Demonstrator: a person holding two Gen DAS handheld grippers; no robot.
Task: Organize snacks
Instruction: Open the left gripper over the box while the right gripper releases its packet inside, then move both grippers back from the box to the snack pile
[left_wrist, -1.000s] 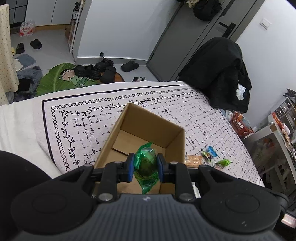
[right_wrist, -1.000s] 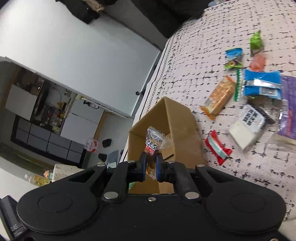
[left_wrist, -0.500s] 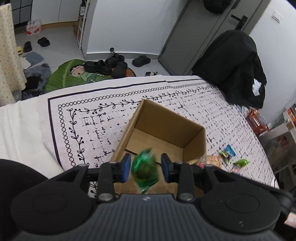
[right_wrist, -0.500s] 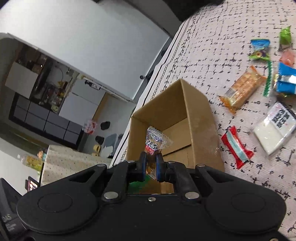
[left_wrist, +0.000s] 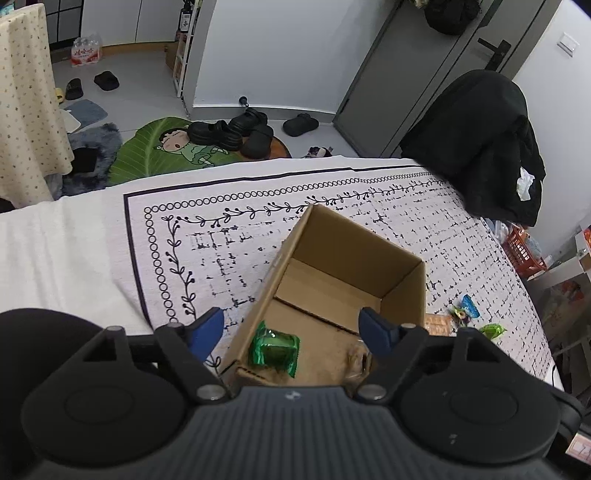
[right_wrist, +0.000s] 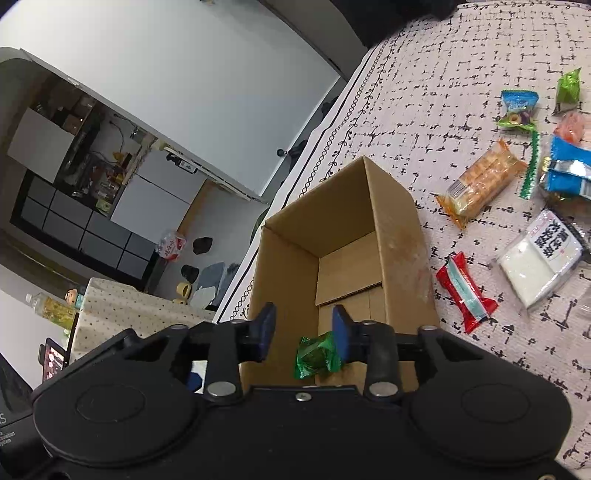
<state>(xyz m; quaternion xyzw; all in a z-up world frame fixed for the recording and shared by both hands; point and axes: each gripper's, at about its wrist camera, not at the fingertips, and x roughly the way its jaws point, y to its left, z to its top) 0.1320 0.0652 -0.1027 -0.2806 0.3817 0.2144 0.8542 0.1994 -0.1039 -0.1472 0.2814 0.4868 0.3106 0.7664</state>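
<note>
Cardboard box (left_wrist: 402, 284) sits open on the patterned cloth (left_wrist: 229, 251) that covers the surface, and both of my grippers hang over its near end. My left gripper (left_wrist: 291, 326) has its jaws opening and already wide apart, with nothing pressed between them. Below them a green-wrapped snack (left_wrist: 275, 347) lies on the box floor close to the near wall. A small brownish wrapped piece (left_wrist: 356, 360) also lies on the box floor, toward the near right corner, too blurred for me to name.

My right gripper (right_wrist: 303, 332) is opening too, its blue pads (right_wrist: 266, 330) standing apart with nothing clamped; in that view the green snack shows just under the right-hand pad.

More snacks lie loose on the cloth beyond the box's right wall: a cracker pack (right_wrist: 480, 182) nearest the far corner, a red packet (right_wrist: 466, 291) just beside the wall, a white packet with black print (right_wrist: 541, 264), a blue packet (right_wrist: 570, 170), a small blue-and-green packet (right_wrist: 517, 109) and a light green one (right_wrist: 569, 88) toward the far edge.
</note>
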